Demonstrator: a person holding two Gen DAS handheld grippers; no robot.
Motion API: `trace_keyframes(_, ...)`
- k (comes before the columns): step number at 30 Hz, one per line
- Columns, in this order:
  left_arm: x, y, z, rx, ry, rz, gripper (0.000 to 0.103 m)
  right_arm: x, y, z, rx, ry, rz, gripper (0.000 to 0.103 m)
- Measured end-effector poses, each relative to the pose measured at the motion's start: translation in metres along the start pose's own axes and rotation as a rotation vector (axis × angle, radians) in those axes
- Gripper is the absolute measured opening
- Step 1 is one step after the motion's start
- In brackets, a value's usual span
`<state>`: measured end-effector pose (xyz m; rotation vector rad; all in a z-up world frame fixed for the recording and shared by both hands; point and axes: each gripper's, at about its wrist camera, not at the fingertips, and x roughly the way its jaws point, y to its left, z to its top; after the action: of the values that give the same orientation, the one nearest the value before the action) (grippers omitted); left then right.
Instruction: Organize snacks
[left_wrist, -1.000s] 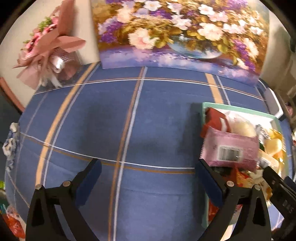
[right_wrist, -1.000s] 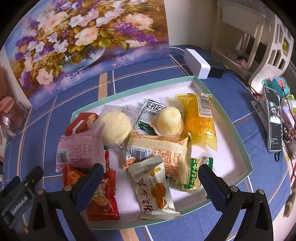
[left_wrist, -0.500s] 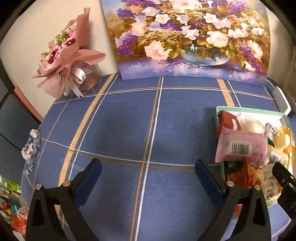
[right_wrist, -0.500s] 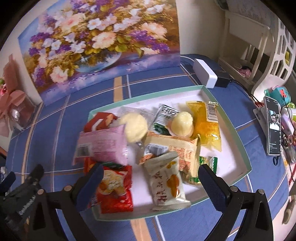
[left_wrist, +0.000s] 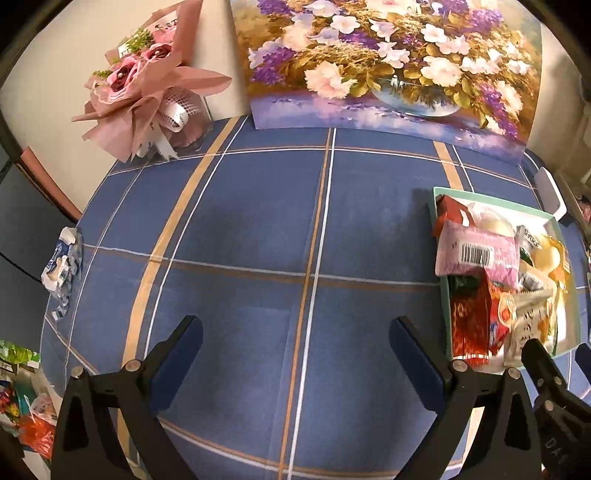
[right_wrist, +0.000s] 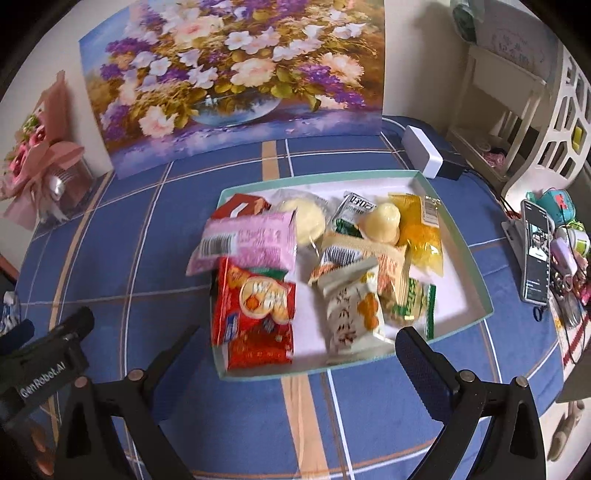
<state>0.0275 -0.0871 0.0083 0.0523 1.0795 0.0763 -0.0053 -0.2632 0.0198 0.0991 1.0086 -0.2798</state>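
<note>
Both tools gape empty: right tool (right_wrist: 295, 347) should drop onto the red biscuit packet (right_wrist: 255, 306) just ahead, left tool (left_wrist: 295, 339) waiting over bare surface (left_wrist: 258, 221).

tray (right_wrist: 466, 254): shallow, mint rim, white floor, on blue plaid tablecloth | pink pack (right_wrist: 248, 240): barcode up, overhangs left rim | red pack (right_wrist: 255, 314): front-left corner | white pack (right_wrist: 352, 310): front centre | round pastry (right_wrist: 306, 218), jelly cup (right_wrist: 382, 223), yellow pack (right_wrist: 421, 232): along back edge | beige pack (right_wrist: 369, 258): centre, partly covered
</note>
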Motion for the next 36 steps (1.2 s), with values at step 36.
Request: trace_keyframes(36,-0.037,0.028,-0.042,-0.001,-0.066,-0.076,0.101,-0.032,-0.015,-0.032,0.084,-0.058,0.067,0.103)
